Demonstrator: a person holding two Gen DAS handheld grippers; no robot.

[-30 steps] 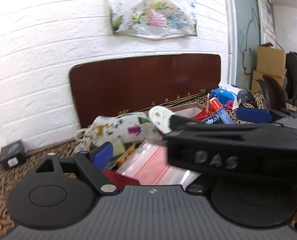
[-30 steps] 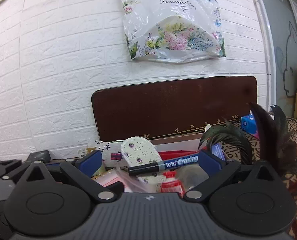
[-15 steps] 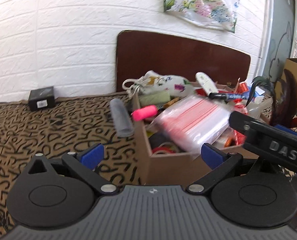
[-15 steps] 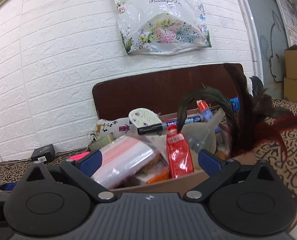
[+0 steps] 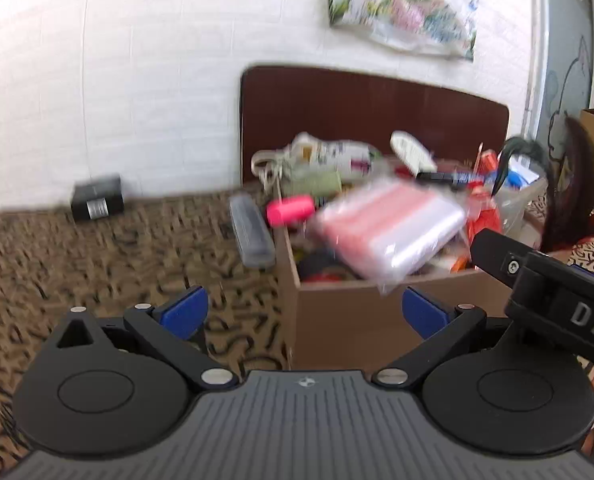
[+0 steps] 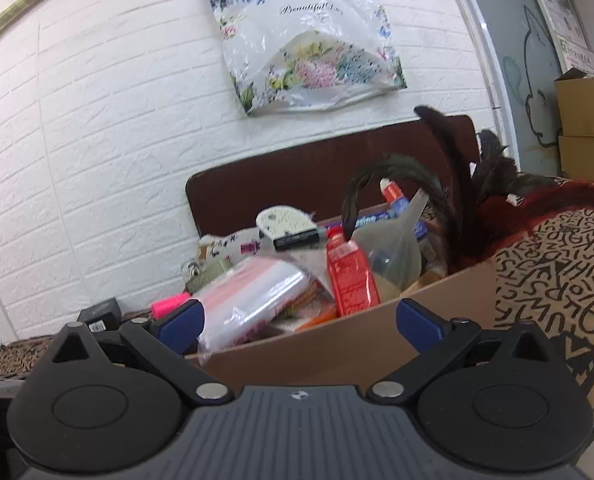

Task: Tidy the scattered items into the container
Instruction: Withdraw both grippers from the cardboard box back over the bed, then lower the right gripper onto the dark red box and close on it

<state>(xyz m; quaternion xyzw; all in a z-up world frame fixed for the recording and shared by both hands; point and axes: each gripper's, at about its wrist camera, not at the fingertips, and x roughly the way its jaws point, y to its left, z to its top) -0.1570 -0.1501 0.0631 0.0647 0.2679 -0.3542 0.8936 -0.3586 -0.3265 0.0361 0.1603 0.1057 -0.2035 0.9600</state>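
A cardboard box (image 5: 349,312) stands on the patterned cloth, heaped with items: a clear bag of pink-striped zip bags (image 5: 393,228), a pink marker (image 5: 291,208), a floral pouch (image 5: 329,156), a red tube (image 6: 351,276) and dark feathers (image 6: 449,200). The box also shows in the right wrist view (image 6: 337,348). My left gripper (image 5: 303,312) is open and empty, in front of the box's near left corner. My right gripper (image 6: 299,320) is open and empty, close to the box's front wall. A grey case (image 5: 251,234) leans at the box's left side.
A small black box (image 5: 97,198) sits by the white brick wall at the left. A dark brown board (image 5: 377,120) leans on the wall behind the box. A floral plastic bag (image 6: 309,60) hangs above. Cardboard cartons (image 6: 585,128) stand at the far right.
Both grippers have drawn back from over the box to its front. The right gripper no longer holds the marker, which now lies in the box. The bag of zip bags rests on the heap.
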